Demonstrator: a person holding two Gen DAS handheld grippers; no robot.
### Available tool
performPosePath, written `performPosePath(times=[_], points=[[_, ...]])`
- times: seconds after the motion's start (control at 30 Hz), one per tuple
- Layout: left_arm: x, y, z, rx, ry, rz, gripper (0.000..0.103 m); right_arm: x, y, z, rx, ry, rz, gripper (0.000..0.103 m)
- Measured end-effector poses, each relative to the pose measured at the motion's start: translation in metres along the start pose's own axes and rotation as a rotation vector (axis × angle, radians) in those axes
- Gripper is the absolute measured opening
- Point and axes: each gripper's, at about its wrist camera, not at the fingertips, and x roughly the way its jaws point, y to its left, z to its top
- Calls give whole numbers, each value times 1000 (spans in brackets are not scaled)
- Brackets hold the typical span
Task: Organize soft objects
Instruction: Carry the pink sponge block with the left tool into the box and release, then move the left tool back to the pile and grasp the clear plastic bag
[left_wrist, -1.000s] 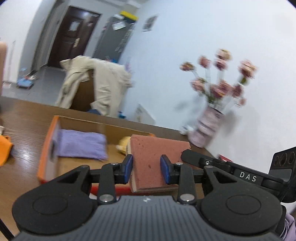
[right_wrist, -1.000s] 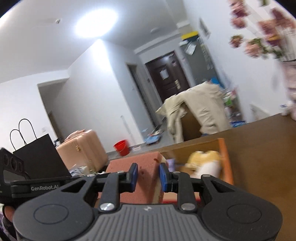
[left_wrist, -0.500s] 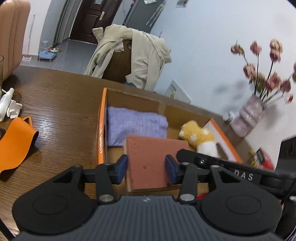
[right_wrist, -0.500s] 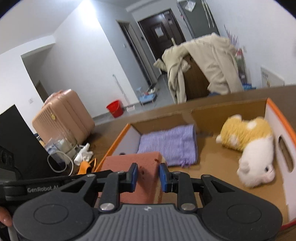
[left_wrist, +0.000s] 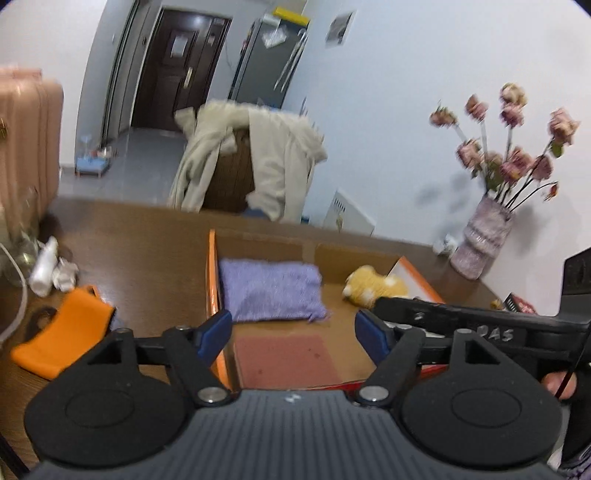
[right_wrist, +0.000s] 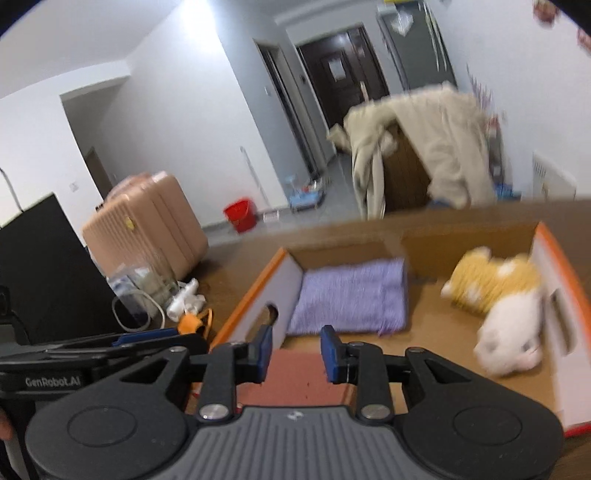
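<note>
A red-brown sponge block (left_wrist: 286, 360) lies flat on the floor of the orange-edged cardboard box (left_wrist: 211, 280), at its near end. My left gripper (left_wrist: 293, 330) hangs just above it, its jaws opening wide and well clear of the sponge's sides. In the right wrist view the sponge (right_wrist: 295, 380) sits below my right gripper (right_wrist: 297, 350). Its jaws are opening and the pads do not press on it. Farther in the box (right_wrist: 286, 288) lie a folded purple towel (left_wrist: 271, 290) (right_wrist: 351, 299) and a yellow-and-white plush toy (left_wrist: 373, 286) (right_wrist: 495, 306).
The box stands on a dark wooden table (left_wrist: 140, 243). Left of the box lie an orange item (left_wrist: 62, 332) and a white bottle (left_wrist: 44, 273). A vase of pink flowers (left_wrist: 480, 251) stands at the right. Behind the table is a chair draped with a beige coat (left_wrist: 251, 166).
The sponge, held upright between both grippers a second ago, now lies flat in the box. Both pairs of jaws have spread off it, the left much wider.
</note>
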Motion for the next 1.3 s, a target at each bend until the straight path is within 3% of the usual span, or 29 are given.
performPosePath(times=[0.17,0.27,0.33,0.6,0.97,1.13,1.3], points=[[-57,-26,3,54,-106,-1,88,-70,4,6,-62,-102,-64,43],[-86,-41,-2,81,-148,-15,97,-111,0,2,-101,-149,-124,54],[-98,-47,-2,89,-151,-29,97,-137,-7,-1,-97,-173,-164,61],[-138,-81,-15,121,-205,-17,98,-210,-10,-17,-110,-260,-198,68],[-202,-114,-78,194,-293,48,101,-268,37,-75,-286,-304,-171,74],[-233,-117,-115,224,-329,58,103,-295,56,-111,-351,-271,-132,76],[-249,-106,-149,184,-297,64,103,-307,67,-144,-349,-213,-125,79]])
